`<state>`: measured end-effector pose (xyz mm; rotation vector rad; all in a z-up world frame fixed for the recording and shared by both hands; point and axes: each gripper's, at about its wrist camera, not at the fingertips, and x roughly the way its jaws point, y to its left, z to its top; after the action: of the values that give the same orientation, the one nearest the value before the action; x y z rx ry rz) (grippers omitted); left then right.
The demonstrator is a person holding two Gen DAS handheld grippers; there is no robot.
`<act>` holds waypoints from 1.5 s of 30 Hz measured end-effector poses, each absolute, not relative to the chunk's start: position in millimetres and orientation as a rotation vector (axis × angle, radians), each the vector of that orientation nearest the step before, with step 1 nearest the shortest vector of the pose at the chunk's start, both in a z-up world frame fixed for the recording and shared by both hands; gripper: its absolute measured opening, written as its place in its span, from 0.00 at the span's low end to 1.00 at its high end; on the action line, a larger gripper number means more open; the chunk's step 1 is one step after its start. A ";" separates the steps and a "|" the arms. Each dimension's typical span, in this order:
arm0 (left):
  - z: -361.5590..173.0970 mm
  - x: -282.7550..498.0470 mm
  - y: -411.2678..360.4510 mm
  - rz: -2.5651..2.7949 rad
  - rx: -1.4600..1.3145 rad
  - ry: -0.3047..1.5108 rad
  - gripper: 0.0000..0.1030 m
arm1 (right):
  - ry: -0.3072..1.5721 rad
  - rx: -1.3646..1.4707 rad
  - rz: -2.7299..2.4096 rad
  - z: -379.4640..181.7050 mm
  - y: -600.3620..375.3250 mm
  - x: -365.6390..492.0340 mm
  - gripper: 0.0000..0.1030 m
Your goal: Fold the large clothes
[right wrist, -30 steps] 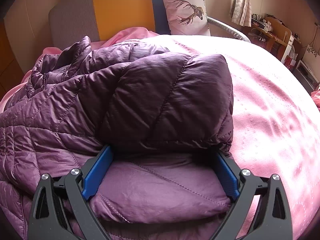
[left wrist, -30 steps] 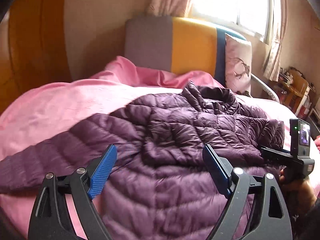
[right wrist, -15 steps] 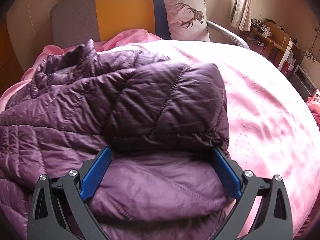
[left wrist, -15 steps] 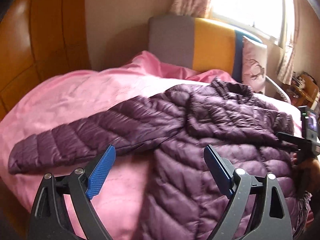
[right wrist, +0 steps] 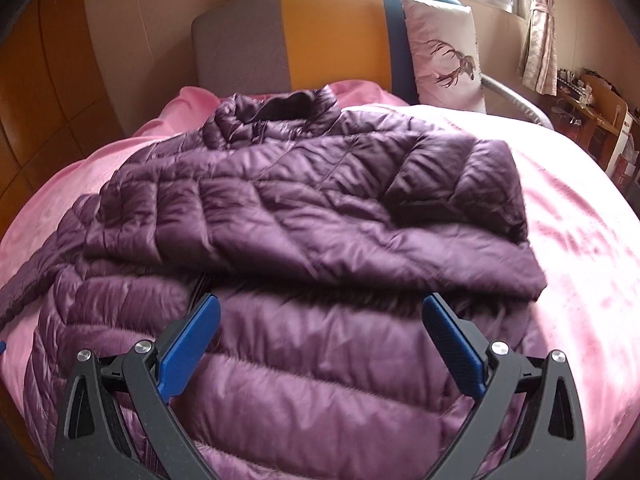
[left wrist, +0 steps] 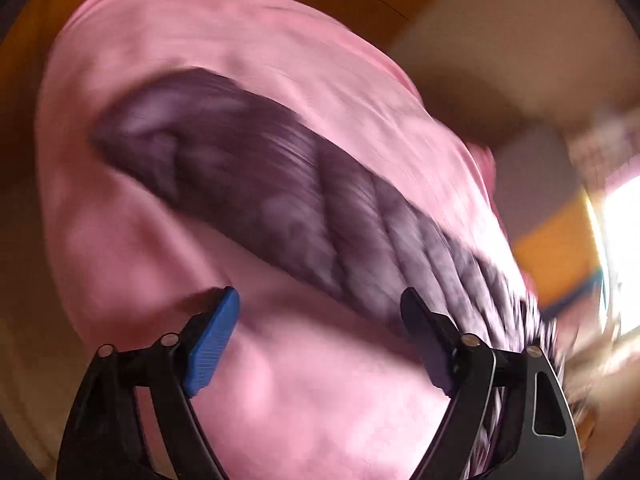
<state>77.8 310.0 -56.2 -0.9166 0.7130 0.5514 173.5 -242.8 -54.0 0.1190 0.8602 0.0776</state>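
Jacket (right wrist: 304,216), a purple quilted one, lay spread on the pink bedspread (right wrist: 580,240) of a bed, its collar toward the headboard (right wrist: 332,40). Starting at the left in the right wrist view, its left sleeve trailed off toward the edge of the bed, flat on the pink cloth. The body of the jacket filled the middle, and its right sleeve was folded in across the chest, the cuff end lying on top of the front panel. Farther right the bedspread was bare, and a pillow (right wrist: 444,56) with a deer drawn on it leaned against the headboard's right end beneath a window.

The left wrist view was badly blurred. There the outstretched sleeve (left wrist: 256,184) ran slantwise across the pink bedspread from upper left to lower right. The left gripper (left wrist: 320,340) hung over the pink cloth beside that sleeve; its jaws stood apart and had just been closing a little, with nothing but bedspread between them and no pad pressing on cloth, as far as the blur let one tell.

The right gripper (right wrist: 320,340) was held above the lower front of the jacket, just short of the folded sleeve. Its jaws had just been opening and stood as wide as they went, and gripped nothing.
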 end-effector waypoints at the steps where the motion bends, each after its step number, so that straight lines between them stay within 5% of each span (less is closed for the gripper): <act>1: -58.5 72.6 323.1 0.566 -0.953 0.693 0.73 | 0.869 0.123 0.079 -58.0 -241.0 172.2 0.98; 5: -64.7 63.7 358.6 0.608 -1.059 0.613 0.64 | 0.877 0.144 0.074 -64.3 -242.6 173.4 0.98; 9: -65.5 73.3 373.9 0.605 -1.063 0.613 0.19 | 0.883 0.159 0.082 -68.9 -247.0 171.9 0.98; 21: 46.1 152.2 218.6 0.028 -0.626 0.488 0.18 | 0.890 0.189 0.095 -74.4 -249.3 179.1 0.98; 31: 8.5 203.1 25.4 -0.449 -0.299 0.701 0.18 | 0.884 0.254 0.124 -75.9 -257.5 178.7 0.98; 32: -0.1 205.3 14.9 -0.465 -0.270 0.737 0.25 | 0.884 0.261 0.127 -75.9 -258.1 178.8 0.98; 33: -5.6 206.0 9.6 -0.473 -0.252 0.760 0.47 | 0.883 0.266 0.130 -75.9 -258.6 178.9 0.98; 35: -14.4 197.8 6.3 -0.446 -0.242 0.766 0.73 | 0.887 0.273 0.139 -75.0 -259.4 179.1 0.98; 40: -11.1 169.0 42.0 -0.424 -0.358 0.721 0.73 | 0.867 0.341 0.234 -48.8 -254.9 182.7 0.79; 45: -17.4 154.0 67.9 -0.339 -0.379 0.708 0.73 | 0.834 0.291 0.405 -18.9 -195.0 199.7 0.76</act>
<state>154.0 67.9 -17.4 -0.3785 0.7084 -0.3387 199.7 -195.0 -18.9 0.2905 0.8339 0.4046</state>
